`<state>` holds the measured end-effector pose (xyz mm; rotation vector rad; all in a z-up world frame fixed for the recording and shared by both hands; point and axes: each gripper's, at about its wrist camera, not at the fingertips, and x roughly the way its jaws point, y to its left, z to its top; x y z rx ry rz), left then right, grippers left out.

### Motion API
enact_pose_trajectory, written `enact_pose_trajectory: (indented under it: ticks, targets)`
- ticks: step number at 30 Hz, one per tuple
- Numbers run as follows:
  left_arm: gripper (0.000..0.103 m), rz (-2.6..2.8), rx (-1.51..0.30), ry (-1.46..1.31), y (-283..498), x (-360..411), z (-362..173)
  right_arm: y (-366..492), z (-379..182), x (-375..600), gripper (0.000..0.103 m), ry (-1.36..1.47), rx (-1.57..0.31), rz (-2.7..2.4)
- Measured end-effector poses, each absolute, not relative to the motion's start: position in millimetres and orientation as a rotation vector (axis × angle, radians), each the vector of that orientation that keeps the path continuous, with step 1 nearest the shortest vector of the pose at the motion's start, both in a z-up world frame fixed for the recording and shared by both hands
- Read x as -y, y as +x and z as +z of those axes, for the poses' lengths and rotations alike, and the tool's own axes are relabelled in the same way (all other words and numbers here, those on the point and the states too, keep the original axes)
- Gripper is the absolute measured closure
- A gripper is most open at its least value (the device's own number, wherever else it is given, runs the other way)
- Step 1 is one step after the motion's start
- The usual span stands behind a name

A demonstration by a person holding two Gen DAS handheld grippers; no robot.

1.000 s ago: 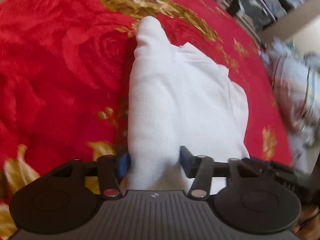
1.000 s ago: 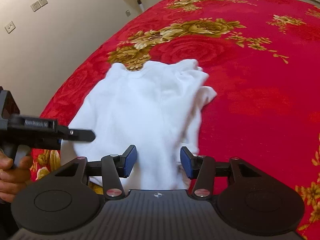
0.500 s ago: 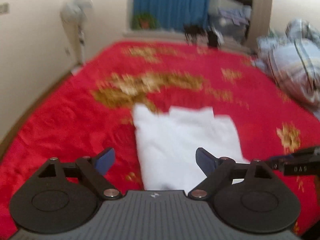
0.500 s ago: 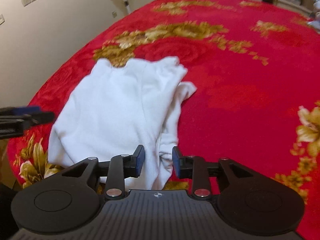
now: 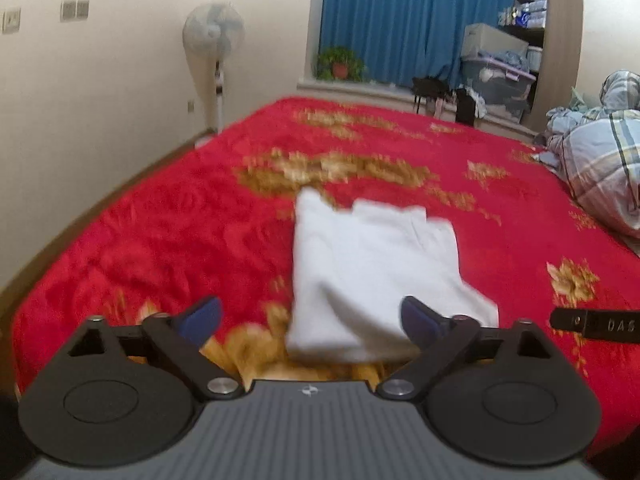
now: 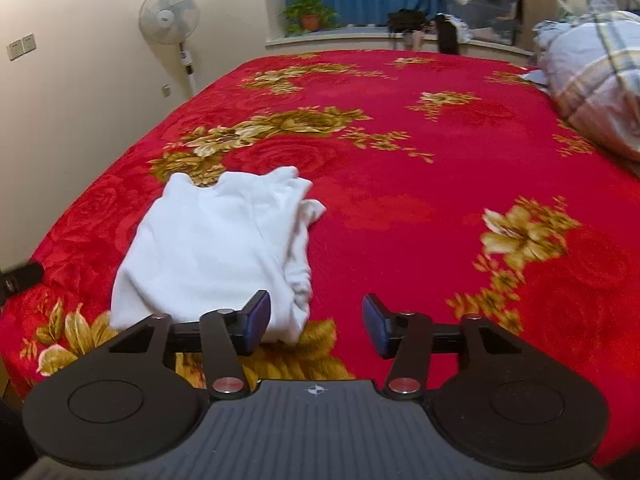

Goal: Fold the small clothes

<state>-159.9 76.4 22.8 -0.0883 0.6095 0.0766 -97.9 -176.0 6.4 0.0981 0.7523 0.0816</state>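
White garment [image 6: 208, 248] lies half-folded near bed [image 6: 400, 208] corner; both tongs, left [image 5: 312, 320] and right [image 6: 316, 326], just opening, empty. Square ragged right edge before folding.

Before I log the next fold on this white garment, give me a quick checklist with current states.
1. Left gripper free of cloth: ok, its jaws have just been opening, nothing between them.
2. Right gripper free of cloth: ok, also just opening, empty.
3. White garment lying on the red blanket: ok.
4. Right edge tidy: not ok, loose cloth bunches there.
5. Room on the blanket around it: ok.
6. Layers underneath lying flat: cannot tell.
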Motion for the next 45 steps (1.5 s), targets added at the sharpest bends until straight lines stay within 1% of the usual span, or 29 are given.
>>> enact_pose_trajectory:
  ticks: [3,6,12,15,19,45]
  targets:
    - [0.002,0.046,-0.683,-0.09,-155,-69,7,-111,-3,173,0.043,0.099,-0.764,0.068]
    - [0.002,0.041,-0.682,-0.047,-148,-63,1,-111,-10,161,0.04,0.062,-0.764,0.094]
    - [0.002,0.024,-0.715,-0.072,-135,-59,-8,-104,-21,144,0.039,0.0,-0.762,0.115]
    - [0.001,0.016,-0.706,-0.068,-131,-54,-7,-103,-23,142,0.039,0.01,-0.769,0.12]
    - [0.001,0.012,-0.709,-0.067,-126,-50,-9,-101,-25,140,0.037,0.0,-0.77,0.12]
    - [0.001,-0.015,-0.69,-0.052,-128,-44,-11,-103,-21,138,0.037,-0.009,-0.755,0.118]
